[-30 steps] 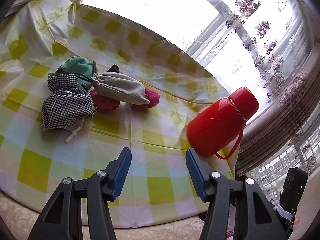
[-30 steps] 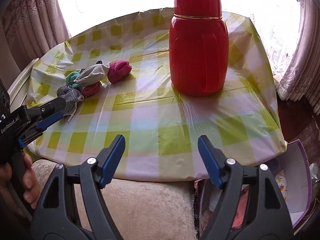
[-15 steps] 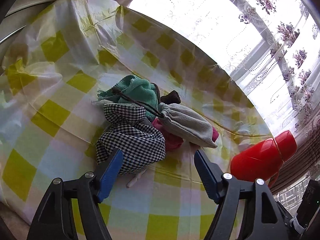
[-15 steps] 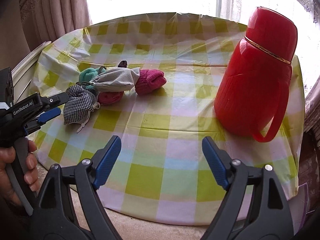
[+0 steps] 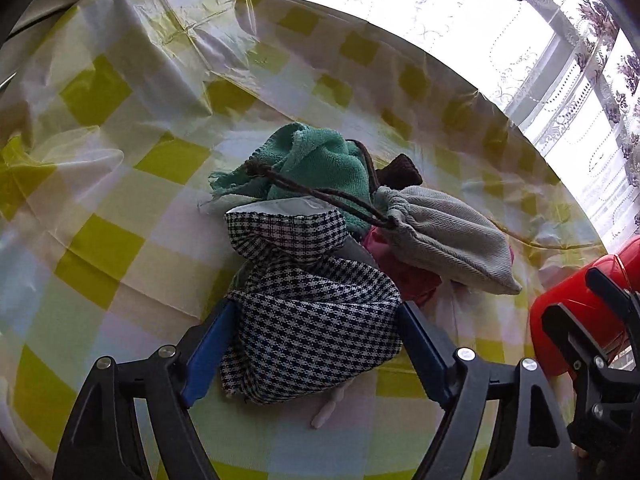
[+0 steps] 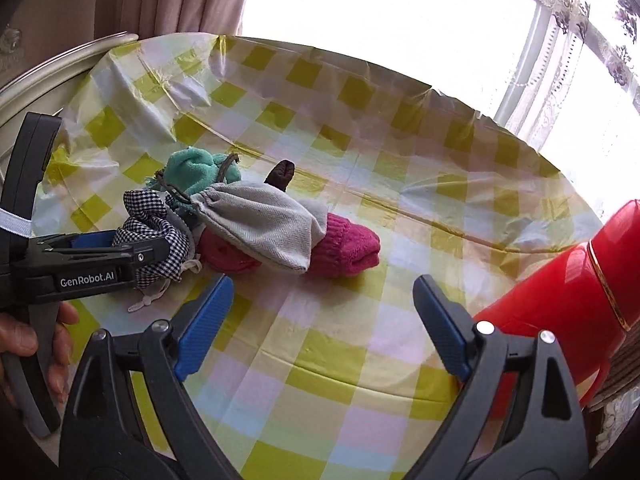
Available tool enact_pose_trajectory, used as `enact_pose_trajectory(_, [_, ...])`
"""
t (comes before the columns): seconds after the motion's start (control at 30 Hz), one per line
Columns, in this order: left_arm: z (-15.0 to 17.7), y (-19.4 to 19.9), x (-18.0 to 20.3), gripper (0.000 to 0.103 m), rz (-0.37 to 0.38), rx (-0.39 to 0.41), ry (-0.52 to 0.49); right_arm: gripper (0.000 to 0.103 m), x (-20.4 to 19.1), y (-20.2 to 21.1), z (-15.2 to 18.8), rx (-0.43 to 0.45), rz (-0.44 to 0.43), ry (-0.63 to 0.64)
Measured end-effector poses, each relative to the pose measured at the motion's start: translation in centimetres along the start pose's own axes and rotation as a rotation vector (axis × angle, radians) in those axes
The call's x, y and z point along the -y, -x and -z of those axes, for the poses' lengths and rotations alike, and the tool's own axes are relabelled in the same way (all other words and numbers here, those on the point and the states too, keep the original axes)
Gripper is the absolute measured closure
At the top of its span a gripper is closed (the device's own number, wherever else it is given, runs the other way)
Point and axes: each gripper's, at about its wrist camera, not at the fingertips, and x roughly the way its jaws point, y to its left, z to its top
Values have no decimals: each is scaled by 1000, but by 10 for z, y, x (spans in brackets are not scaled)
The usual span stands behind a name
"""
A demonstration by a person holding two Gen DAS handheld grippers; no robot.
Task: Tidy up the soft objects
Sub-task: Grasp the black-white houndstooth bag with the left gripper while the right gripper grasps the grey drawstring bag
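1. A small heap of soft things sits toward the left of a round tabletop (image 6: pixel 360 344) under a yellow-checked plastic cover, well apart from a red flask (image 6: pixel 560 312) at the right edge.
2. Nearest the left tool (image 5: pixel 316 344) lies a black-and-white checked cloth pouch (image 5: pixel 312 320). The tool's blue pads flank the pouch; its jaws have just been widening and are not pressing.
3. Behind lie a grey drawstring bag (image 6: pixel 260 228), a teal towel (image 6: pixel 192 168) and rolled pink knitwear (image 6: pixel 348 248).
4. The right tool (image 6: pixel 320 324) hangs spread and empty above bare cover, its jaws also just widened.
5. Everything looks light, limp and crushable; the pouch would likely sag, so its bunched middle seems the surest hold.
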Motion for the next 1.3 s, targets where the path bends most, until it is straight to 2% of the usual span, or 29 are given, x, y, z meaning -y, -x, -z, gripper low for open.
enact_pose_trajectory(0.03, [1,-1,1,24,2,-1,-7,10,-5,-4,-5,6,3,33])
enact_pose_trajectory(0.1, [2,-3,1,36,9,-7,-15,9,-14,-16,-12,2,10,93])
enact_pose_trajectory(0.2, [4,-3,0,50,22,-4,-17,9,-27,-34,-19,-4,6,166])
enact_pose_trajectory(0.27, [5,-2,-3,65,26,0,-2,9,-36,-46,-22,-24,0,217])
enact_pose_trajectory(0.33, [5,-2,-8,76,33,5,22,9,-43,-57,-25,-29,-14,256])
enact_pose_trajectory(0.4, [6,-1,-13,81,45,11,47,9,-49,-67,-28,-38,-25,282])
enact_pose_trajectory(0.63, [8,5,-21,85,71,41,91,9,-59,-99,-31,-78,-70,321])
enact_pose_trajectory(0.67, [8,7,-23,86,73,52,98,12,-57,-102,-30,-87,-82,308])
enact_pose_trajectory(0.7, [9,10,-25,86,76,65,108,22,-55,-105,-30,-96,-101,286])
enact_pose_trajectory(0.83, [8,15,-31,86,87,93,140,37,-45,-107,-28,-100,-122,201])
enact_pose_trajectory(0.97, [9,19,-31,86,91,108,141,44,-36,-93,-26,-68,-142,119])
enact_pose_trajectory(1.3, [15,32,-28,86,103,138,138,47,-7,-40,-10,-5,-167,-98])
